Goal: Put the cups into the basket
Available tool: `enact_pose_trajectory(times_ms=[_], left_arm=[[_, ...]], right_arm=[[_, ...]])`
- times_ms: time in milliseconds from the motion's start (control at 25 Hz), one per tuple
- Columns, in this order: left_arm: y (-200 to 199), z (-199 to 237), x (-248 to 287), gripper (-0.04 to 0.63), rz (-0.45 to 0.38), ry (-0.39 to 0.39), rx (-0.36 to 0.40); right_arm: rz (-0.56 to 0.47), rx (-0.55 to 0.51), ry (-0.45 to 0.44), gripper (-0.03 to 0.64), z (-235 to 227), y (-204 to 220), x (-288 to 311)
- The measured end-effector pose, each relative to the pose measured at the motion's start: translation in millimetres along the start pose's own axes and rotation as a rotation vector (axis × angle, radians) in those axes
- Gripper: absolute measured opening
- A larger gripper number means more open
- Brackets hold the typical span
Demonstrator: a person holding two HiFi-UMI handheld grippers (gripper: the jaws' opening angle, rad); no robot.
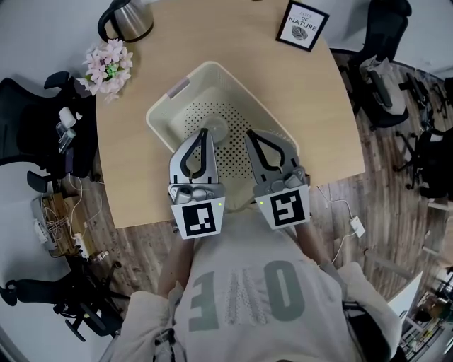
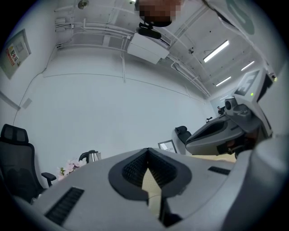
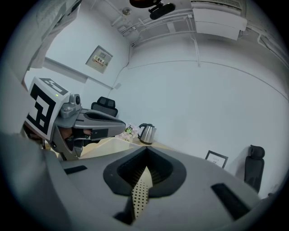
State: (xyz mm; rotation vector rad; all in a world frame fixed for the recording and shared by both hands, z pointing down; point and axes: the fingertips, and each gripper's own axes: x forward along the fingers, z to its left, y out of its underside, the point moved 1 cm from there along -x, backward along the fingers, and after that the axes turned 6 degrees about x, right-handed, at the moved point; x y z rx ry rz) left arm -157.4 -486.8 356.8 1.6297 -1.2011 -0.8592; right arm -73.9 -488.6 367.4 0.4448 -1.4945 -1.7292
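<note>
Above the basket (image 1: 157, 117) hang the left hand-held gripper (image 1: 205, 131) and right hand-held gripper (image 1: 249, 133), jaws closed, empty.

The table (image 1: 127, 177) is pale wood, smooth and matt. The basket (image 1: 161, 126) is cream plastic with a faint sheen, and its bottom is pierced with rows of small holes. The kettle (image 1: 131, 18) is polished metal, glossy, with a black handle. The left gripper (image 1: 204, 134) and the right gripper (image 1: 250, 134) are matt grey plastic, and their inner pads (image 2: 133, 169) are black and finely ribbed. The floor (image 1: 382, 191) is grained wood planks. The person's shirt (image 1: 241, 283) is soft pale cloth.
</note>
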Motion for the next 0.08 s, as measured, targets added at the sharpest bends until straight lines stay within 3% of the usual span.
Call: enact_pose_trajectory(times_ms=[80], left_arm=[[3.0,3.8,-0.7,0.008,0.002,-0.007,-0.009]], right_arm=[[0.003,0.001,0.005,-0.002,0.6,0.3,0.7]])
